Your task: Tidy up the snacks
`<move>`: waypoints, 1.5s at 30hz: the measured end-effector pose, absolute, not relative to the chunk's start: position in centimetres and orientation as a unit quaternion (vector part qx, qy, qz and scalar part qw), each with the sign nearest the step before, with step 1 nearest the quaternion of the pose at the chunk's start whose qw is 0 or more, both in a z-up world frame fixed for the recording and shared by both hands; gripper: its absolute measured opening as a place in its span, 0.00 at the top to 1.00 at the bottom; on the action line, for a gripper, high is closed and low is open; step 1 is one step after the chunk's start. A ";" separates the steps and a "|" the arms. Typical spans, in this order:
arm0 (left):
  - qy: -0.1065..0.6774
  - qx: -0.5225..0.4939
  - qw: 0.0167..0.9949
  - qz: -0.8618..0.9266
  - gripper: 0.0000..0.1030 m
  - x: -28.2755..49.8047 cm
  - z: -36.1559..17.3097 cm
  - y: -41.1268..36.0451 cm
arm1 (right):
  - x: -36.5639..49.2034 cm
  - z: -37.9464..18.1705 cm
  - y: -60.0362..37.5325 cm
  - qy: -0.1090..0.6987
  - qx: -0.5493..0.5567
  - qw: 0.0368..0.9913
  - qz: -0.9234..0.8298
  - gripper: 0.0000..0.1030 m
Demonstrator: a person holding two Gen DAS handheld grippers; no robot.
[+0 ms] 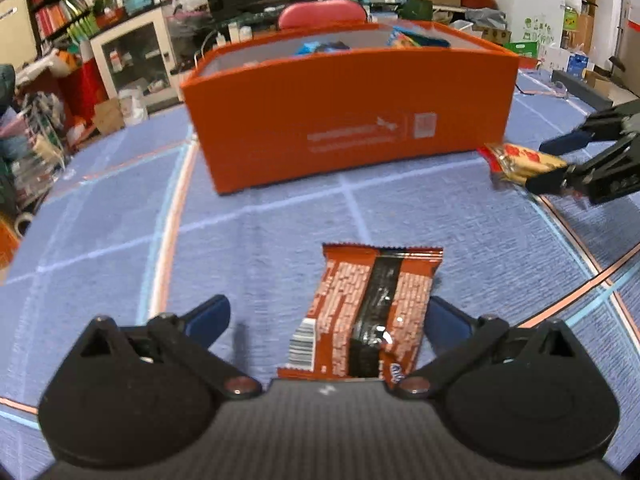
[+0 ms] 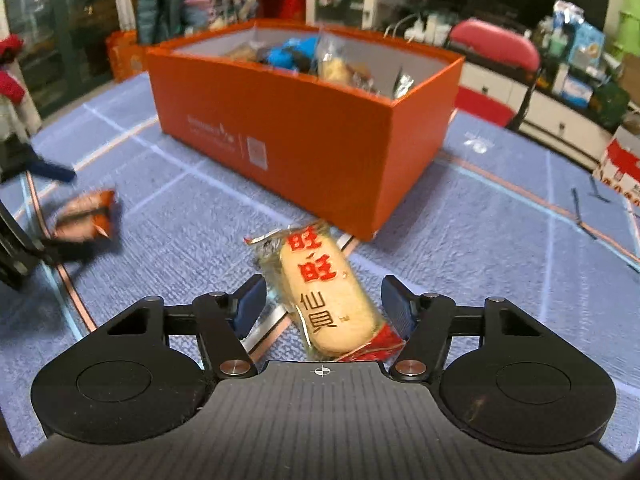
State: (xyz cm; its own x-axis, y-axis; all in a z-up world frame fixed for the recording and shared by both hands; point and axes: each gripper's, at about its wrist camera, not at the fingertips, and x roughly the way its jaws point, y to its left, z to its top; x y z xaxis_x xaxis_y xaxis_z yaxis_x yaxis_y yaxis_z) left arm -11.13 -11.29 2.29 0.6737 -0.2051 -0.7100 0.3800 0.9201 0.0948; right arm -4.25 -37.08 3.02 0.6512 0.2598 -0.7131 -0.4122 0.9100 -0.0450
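An orange box (image 1: 352,128) with several snacks inside stands on the blue cloth; it also shows in the right wrist view (image 2: 304,136). My left gripper (image 1: 326,320) is open, its fingers wide around an orange-brown snack wrapper (image 1: 360,316) lying flat on the cloth, the right finger close to its edge. My right gripper (image 2: 324,304) is open around a rice cracker packet (image 2: 324,292) with red characters, lying on the cloth near the box corner. The right gripper (image 1: 560,164) and the cracker packet (image 1: 520,162) show at the right in the left wrist view. The left snack (image 2: 86,214) appears blurred.
The blue tablecloth (image 1: 260,236) has pale and orange lines. A red chair (image 2: 496,48) stands behind the table. Shelves, a white cabinet (image 1: 136,56) and clutter surround the table. A red-white carton (image 2: 622,168) sits at the right edge.
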 end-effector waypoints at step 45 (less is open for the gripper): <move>0.310 0.090 0.931 -0.173 0.01 -11.2 5.1 -9.0 | -15.4 5.5 -32.7 0.301 0.010 0.949 -0.094 0.17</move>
